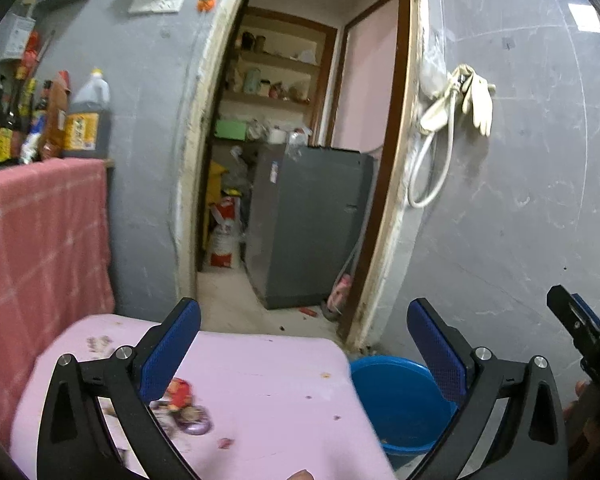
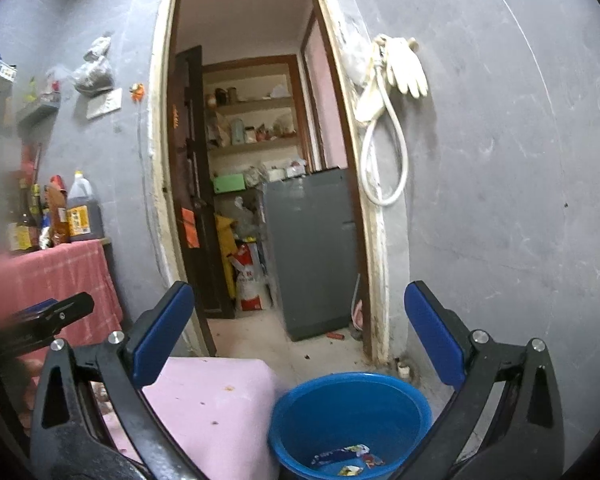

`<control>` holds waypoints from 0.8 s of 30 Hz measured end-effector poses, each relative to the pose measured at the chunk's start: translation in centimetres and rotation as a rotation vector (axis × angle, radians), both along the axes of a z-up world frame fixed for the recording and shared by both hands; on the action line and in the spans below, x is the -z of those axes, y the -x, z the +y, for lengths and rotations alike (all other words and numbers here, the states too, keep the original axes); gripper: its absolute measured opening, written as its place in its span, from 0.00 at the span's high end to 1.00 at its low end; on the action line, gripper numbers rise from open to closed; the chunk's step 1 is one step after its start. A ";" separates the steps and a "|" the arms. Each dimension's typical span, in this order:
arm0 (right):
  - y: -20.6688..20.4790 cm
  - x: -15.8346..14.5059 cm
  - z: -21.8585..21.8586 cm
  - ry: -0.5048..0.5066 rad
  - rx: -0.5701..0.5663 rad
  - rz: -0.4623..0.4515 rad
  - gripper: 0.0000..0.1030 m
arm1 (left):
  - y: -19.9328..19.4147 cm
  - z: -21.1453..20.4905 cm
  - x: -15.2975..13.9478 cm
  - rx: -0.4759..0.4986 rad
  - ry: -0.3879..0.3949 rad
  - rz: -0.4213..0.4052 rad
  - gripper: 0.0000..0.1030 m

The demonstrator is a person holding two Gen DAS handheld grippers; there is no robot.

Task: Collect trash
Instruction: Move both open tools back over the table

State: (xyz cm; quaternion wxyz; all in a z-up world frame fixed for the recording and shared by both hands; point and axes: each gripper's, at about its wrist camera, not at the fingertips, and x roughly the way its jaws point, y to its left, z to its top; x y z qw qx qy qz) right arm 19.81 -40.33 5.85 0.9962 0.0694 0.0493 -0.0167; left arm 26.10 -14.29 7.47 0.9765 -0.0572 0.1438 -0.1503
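Observation:
A pink table (image 1: 260, 376) holds trash: a red wrapper (image 1: 179, 392), a purple wrapper (image 1: 196, 424) and a small red scrap (image 1: 225, 443). My left gripper (image 1: 304, 344) is open and empty above the table, the wrappers just inside its left finger. A blue bucket (image 1: 400, 396) stands on the floor right of the table. In the right wrist view my right gripper (image 2: 300, 332) is open and empty above the blue bucket (image 2: 352, 412), which holds a few wrappers (image 2: 348, 458). The pink table (image 2: 212, 396) lies to its left.
A red checked cloth (image 1: 40, 236) covers a counter with bottles (image 1: 84, 120) at left. An open doorway (image 1: 300, 160) ahead shows a grey appliance (image 1: 312, 224) and shelves. A white hose and gloves (image 1: 460, 100) hang on the grey wall at right.

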 end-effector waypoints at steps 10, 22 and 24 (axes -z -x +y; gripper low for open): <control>1.4 -1.3 5.4 0.008 -0.097 -0.050 0.00 | 3.6 7.0 -0.8 -0.102 -0.001 -0.023 0.02; -0.6 -0.6 13.1 0.036 -0.257 -0.030 0.00 | 5.9 16.5 1.2 -0.291 0.014 0.019 0.02; -1.1 0.0 14.1 0.042 -0.283 -0.009 0.00 | 6.0 17.6 1.9 -0.312 0.023 0.037 0.02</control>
